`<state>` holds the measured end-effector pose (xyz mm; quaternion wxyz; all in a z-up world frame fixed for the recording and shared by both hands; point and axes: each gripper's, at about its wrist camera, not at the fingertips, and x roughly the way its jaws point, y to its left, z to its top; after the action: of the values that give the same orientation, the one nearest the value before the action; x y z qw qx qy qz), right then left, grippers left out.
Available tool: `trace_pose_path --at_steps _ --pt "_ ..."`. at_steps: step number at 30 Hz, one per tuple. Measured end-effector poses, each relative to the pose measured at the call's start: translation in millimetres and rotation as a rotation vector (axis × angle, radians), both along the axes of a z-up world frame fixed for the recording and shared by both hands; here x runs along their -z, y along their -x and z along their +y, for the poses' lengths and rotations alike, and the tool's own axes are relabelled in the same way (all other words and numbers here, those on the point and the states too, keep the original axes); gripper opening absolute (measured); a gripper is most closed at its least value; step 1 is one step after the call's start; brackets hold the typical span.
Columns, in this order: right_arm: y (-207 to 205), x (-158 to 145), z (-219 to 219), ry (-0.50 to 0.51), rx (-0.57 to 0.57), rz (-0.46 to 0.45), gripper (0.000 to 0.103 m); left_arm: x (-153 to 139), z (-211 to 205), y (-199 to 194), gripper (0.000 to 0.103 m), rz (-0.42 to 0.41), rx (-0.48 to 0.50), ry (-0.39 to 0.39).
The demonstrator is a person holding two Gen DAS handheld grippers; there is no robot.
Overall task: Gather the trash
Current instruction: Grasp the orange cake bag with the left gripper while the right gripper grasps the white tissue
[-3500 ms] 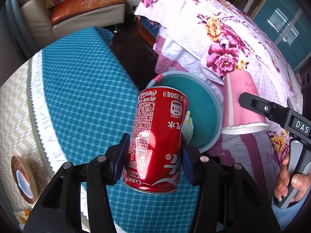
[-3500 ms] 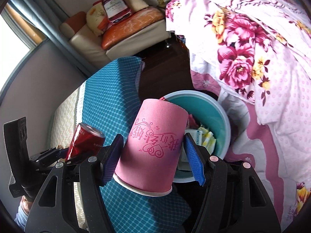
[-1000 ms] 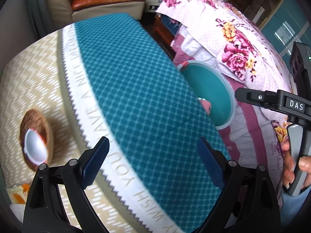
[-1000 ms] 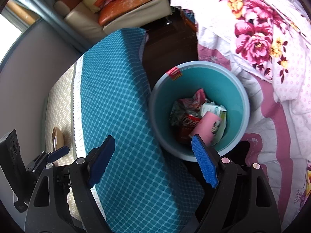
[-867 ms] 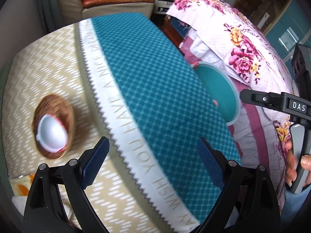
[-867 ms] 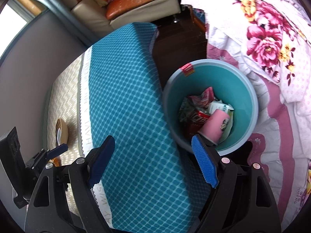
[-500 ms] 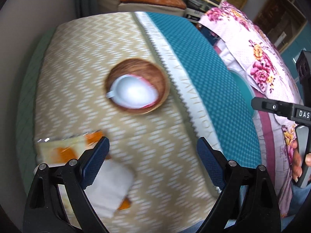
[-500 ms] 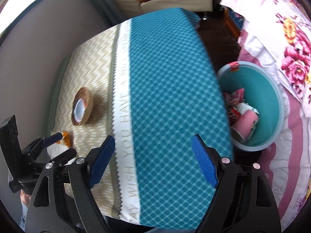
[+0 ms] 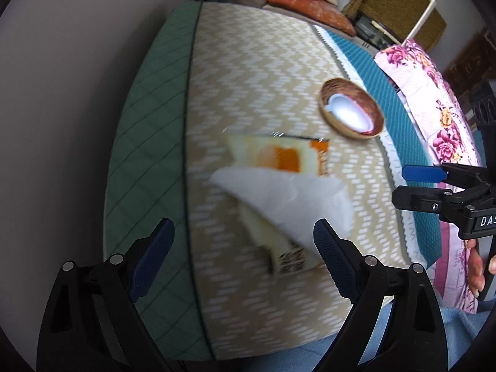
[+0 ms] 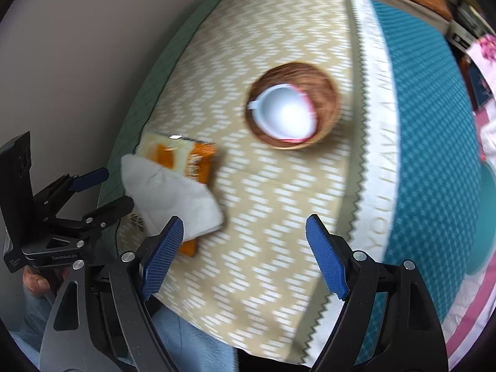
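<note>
Over on the left wrist view, the scene has swung off the teal bin and onto the beige zigzag end of the table (image 9: 279,71): can is dropped, bin no longer in this view, so that load reads as done and I'm lining up the next pick. My left gripper (image 9: 245,241) is spread wide and empty, touching nothing, hanging above a white tissue (image 9: 288,198) that lies over an orange-and-cream snack wrapper (image 9: 279,155); both are blurred. Further off sits a brown wooden bowl (image 9: 369,105) with a white lid-like piece (image 9: 348,114) in it. Right gripper shows at the frame's right edge, person's hand on its handle. Right wrist view: same shift, pink cup gone from my jaws, only a sliver of the teal bin (image 10: 483,217) at the right edge. My right gripper (image 10: 245,245) is wide open, nothing between the pads, hovering over bare cloth between the tissue (image 10: 167,195) and the bowl (image 10: 322,93). Wrapper (image 10: 186,155) pokes out above and below the tissue; left gripper (image 10: 102,189) hangs just beside the pile. Remaining trash, as I judge it: tissue, wrapper, lid piece.
</note>
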<state>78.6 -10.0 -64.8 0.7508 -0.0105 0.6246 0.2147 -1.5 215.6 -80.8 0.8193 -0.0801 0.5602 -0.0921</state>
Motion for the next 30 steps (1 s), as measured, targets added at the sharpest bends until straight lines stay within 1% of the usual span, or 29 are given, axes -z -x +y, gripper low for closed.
trace_pose_path --at_steps 3,8,12,15,21,22,23,24,27,28,29,30 --pt "-2 8 26 -0.002 -0.044 0.018 0.077 9 13 9 0.091 0.017 -0.013 0.018" --pt "-5 23 57 -0.006 -0.082 0.037 0.077 19 17 11 0.091 0.031 0.000 0.023" --pt "-7 29 70 -0.004 -0.090 0.040 0.077 24 18 13 0.092 0.039 0.015 0.024" --pt "-12 31 70 -0.006 -0.088 0.041 0.077 26 15 13 0.091 0.046 0.026 0.021" --pt "-8 39 82 0.026 -0.120 0.024 0.076 29 11 9 0.092 0.047 0.031 0.012" --pt "-6 42 84 0.035 -0.128 0.019 0.067 30 11 8 0.092 0.048 0.031 0.013" --pt "-2 47 88 0.048 -0.133 0.018 0.062 30 10 7 0.092 0.048 0.030 0.012" --pt "0 48 89 0.052 -0.135 0.019 0.053 30 10 6 0.092 0.049 0.029 0.012" --pt "11 51 87 0.049 -0.131 0.010 0.044 30 8 5 0.092 0.049 0.031 0.003" --pt "15 50 82 0.050 -0.129 0.002 0.037 30 7 5 0.092 0.047 0.031 -0.002" --pt "18 50 77 0.051 -0.126 -0.006 0.031 30 6 5 0.092 0.046 0.032 -0.006" --pt "21 47 69 0.047 -0.122 -0.011 0.020 31 6 4 0.093 0.047 0.032 -0.007"
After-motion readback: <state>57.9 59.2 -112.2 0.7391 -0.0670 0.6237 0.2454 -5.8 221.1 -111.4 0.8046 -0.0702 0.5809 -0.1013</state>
